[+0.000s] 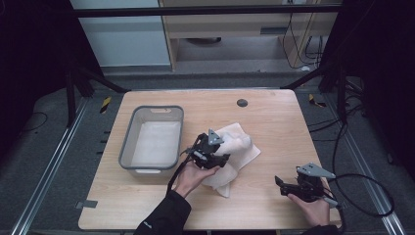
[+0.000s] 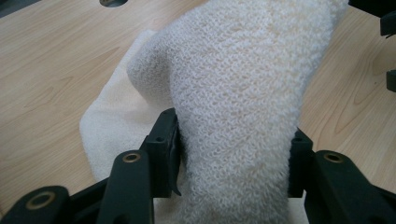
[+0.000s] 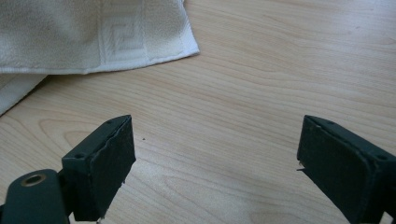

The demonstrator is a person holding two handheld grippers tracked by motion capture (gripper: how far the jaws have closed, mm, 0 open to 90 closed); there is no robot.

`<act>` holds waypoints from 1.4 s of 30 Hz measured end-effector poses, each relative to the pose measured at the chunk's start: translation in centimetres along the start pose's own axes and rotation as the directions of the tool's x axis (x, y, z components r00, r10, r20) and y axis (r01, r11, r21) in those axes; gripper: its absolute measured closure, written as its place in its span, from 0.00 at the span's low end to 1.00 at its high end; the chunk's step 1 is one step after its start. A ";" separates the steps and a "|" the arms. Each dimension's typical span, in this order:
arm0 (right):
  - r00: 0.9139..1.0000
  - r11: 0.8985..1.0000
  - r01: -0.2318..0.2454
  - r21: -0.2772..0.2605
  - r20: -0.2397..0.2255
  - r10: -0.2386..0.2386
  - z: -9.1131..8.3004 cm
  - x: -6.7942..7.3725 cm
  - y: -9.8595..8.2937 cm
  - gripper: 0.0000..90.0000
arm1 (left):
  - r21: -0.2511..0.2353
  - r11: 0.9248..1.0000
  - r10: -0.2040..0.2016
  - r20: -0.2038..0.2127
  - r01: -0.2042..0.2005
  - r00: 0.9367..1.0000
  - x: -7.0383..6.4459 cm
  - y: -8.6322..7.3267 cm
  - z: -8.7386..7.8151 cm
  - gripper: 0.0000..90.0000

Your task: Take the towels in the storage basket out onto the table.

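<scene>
Right gripper sits near the front right edge of the table, jaws wide apart with nothing but bare wood between them. In the right gripper view the hemmed corner of the towel lies flat on the table ahead of the jaws, apart from them.

Left gripper is further in, around table centre, held by the left hand. Its jaws are clamped on a thick bunched fold of the towel. In the left gripper view the white terry cloth packs the whole gap between the jaws and rises up and away from them; more of the towel rests on the wood behind and to the left.

Towel is partly lifted at the grip, with the rest spread on the table centre, right of the grey bin. Bin stands on the left part of the table, just beside the left gripper, not touching the towel as far as I can tell.

Round dark grommet near the far edge.
</scene>
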State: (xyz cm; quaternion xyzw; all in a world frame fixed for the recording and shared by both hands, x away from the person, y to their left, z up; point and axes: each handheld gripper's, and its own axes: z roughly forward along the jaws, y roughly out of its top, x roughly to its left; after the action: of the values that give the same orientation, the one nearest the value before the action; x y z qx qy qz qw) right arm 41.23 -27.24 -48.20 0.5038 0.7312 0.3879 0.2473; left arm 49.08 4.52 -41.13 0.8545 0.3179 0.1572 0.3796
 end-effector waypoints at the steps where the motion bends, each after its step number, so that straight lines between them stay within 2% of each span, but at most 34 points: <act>1: 1.000 1.000 0.000 0.001 -0.001 0.000 0.0 0.0 0.0 0.12 | -0.002 1.000 0.001 0.001 -0.001 1.000 0.0 -0.1 0.1 0.53; 5: 1.000 1.000 0.010 0.003 0.002 -0.010 0.1 0.0 0.0 0.12 | -0.008 1.000 0.001 -0.002 -0.001 1.000 0.1 -0.7 0.4 0.44; 12: 1.000 1.000 0.012 0.005 0.002 -0.012 0.1 0.0 -0.1 0.12 | -0.004 1.000 0.000 -0.004 0.000 1.000 0.2 -1.4 0.6 0.34; 13: 1.000 1.000 0.011 0.006 0.001 -0.011 0.2 0.0 -0.1 0.12 | -0.002 1.000 0.007 -0.004 -0.007 1.000 0.1 -1.4 0.6 0.29; 20: 1.000 1.000 0.011 0.007 0.001 -0.011 0.2 0.0 -0.1 0.12 | -0.001 1.000 0.007 0.009 -0.007 1.000 -0.1 -1.5 0.1 0.19; 27: 1.000 1.000 0.004 0.003 0.003 -0.004 0.1 0.0 0.0 0.12 | -0.023 1.000 -0.002 0.009 0.002 1.000 0.3 -1.6 -1.6 0.16; 42: 1.000 1.000 0.000 0.002 0.005 0.000 0.0 -0.1 0.0 0.11 | -0.069 0.998 -0.002 -0.006 0.001 1.000 1.3 -2.6 -4.6 0.15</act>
State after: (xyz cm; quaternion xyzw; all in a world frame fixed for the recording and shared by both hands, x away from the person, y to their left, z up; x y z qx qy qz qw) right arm 41.26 -27.29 -48.26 0.5051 0.7310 0.3857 0.2487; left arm 46.58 9.21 -40.05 0.8402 0.3142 0.1702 0.4078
